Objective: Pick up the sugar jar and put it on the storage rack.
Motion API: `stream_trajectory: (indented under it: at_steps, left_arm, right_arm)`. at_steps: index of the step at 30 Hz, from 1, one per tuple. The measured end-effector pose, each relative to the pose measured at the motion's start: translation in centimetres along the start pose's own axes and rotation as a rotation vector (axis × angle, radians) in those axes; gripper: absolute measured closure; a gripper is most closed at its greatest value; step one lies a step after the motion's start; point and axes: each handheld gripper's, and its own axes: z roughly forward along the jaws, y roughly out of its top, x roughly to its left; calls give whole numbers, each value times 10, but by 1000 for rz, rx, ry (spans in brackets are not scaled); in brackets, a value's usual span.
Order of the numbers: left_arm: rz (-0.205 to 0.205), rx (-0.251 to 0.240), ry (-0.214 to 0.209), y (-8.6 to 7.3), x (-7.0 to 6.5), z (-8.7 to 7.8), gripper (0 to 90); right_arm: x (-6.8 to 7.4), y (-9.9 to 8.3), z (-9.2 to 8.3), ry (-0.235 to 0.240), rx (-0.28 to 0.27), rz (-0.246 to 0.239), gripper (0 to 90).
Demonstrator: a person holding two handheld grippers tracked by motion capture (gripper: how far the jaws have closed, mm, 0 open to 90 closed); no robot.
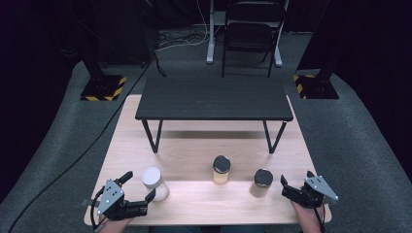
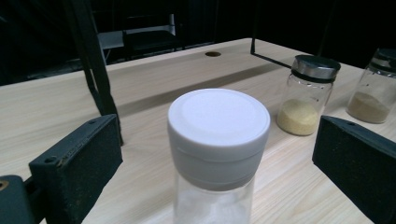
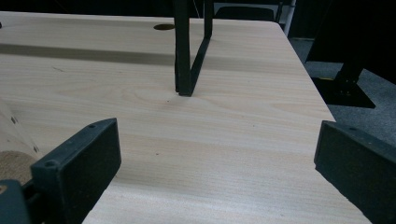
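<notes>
A clear jar with a white lid stands near the table's front left. In the left gripper view this white-lidded jar sits between the two jaws, with a gap on each side. My left gripper is open around it. A jar of yellow powder with a dark lid stands mid-table, and a jar of brown powder stands to its right. My right gripper is open just right of the brown jar, holding nothing. In its own view the right gripper frames bare wood.
A low black riser on thin legs spans the back of the wooden table; one leg stands ahead of the right gripper. The yellow jar and brown jar lie beyond the left gripper. A chair stands behind the table.
</notes>
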Motion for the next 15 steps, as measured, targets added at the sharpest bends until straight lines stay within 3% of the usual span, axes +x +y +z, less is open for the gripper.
stream_trajectory:
  at_steps: [5, 15]
  left_arm:
    - [10, 6, -6, 2, -4, 8, 10]
    - [-7, 29, -19, 1, -2, 24, 22]
  right_arm:
    - [0, 0, 0, 2, -2, 1, 0]
    - [0, 0, 0, -1, 2, -2, 0]
